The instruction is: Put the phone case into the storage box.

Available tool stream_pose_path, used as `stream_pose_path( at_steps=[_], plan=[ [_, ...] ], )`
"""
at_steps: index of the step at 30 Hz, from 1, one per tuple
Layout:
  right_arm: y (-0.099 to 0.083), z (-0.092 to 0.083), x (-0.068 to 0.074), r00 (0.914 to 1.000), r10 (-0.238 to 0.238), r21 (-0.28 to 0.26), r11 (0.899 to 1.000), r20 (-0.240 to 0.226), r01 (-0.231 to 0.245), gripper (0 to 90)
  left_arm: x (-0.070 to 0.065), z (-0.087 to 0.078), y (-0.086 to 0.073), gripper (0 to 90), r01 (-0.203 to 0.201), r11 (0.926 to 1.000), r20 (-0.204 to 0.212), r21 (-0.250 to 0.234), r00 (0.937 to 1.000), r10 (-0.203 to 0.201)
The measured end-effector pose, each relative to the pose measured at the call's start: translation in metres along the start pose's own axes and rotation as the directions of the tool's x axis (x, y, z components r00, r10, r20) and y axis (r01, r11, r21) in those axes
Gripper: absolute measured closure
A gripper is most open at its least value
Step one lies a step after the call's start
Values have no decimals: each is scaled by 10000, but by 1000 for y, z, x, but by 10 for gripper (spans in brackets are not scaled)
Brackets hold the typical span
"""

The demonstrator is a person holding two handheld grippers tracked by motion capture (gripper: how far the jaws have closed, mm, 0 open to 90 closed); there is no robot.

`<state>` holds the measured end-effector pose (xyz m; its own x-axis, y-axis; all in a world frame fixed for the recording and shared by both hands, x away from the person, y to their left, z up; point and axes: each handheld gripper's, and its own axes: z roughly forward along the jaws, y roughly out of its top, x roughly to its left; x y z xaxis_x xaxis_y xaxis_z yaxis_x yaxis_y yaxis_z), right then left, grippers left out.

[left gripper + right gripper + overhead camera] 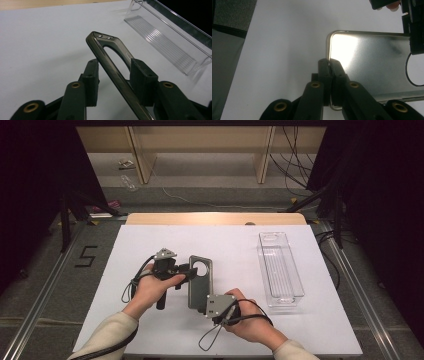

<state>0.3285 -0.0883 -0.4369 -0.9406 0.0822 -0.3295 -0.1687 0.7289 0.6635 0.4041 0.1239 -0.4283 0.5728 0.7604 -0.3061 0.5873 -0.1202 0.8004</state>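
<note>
Your desk is one white sheet, wood-edged at 12 o'clock, dropping to grey floor on the other sides. Open surface lies from 9 to 12 o'clock and along the near edge at 6; at 3 o'clock room is tighter.

One clear plastic tray stands lengthwise at 3 o'clock, close to the desk's right edge and well apart from your hands. In the left gripper view, the tray shows a ribbed floor with nothing in it.

One dark phone case, with a round camera cut-out at its far end, sits at desk centre between your two hands, raised off the sheet. In the left gripper view the phone case stands on edge and tilted; in the right gripper view the phone case shows its flat, glossy inner face.

Two tongs are at work. Your left tongs, at 9 o'clock of the case, straddle its upper part: one pad lies against the case's far face, while the other pad stands just clear of its near edge, so the case is between them and not clamped. Your right tongs, at 5 o'clock of the case, are clamped together on the case's near corner; the right tongs pinch its rim there.

On the floor at 9 o'clock, a "5" is marked. Cables lie beyond 12 o'clock.
</note>
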Motion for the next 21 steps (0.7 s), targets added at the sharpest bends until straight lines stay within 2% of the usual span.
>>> stream_pose_path(
  at_steps=[6, 11, 16, 19, 21],
  plan=[
    [0, 1, 1, 9999, -83, 51, 10000, -58, 84, 893, 0, -1, 0, 647, 584, 9983, 201, 3, 9981, -584],
    [0, 3, 2, 9998, -178, 105, 9998, -62, 178, 894, -1, -2, 1, 684, 1107, 9938, 438, -69, 9929, -1103],
    [-1, 6, 3, 9996, -265, 176, 9995, -94, 266, 895, -4, -5, 3, 728, 1404, 9899, 706, -219, 9878, -1385],
    [-1, 8, 4, 9992, -405, 292, 9987, -35, 406, 895, -7, -7, 4, 749, 1412, 9895, 856, -307, 9867, -1382],
    [-2, 10, 5, 9988, -496, 383, 9980, -60, 498, 895, -10, -9, 5, 769, 1488, 9881, 1089, -393, 9836, -1438]
  ],
)
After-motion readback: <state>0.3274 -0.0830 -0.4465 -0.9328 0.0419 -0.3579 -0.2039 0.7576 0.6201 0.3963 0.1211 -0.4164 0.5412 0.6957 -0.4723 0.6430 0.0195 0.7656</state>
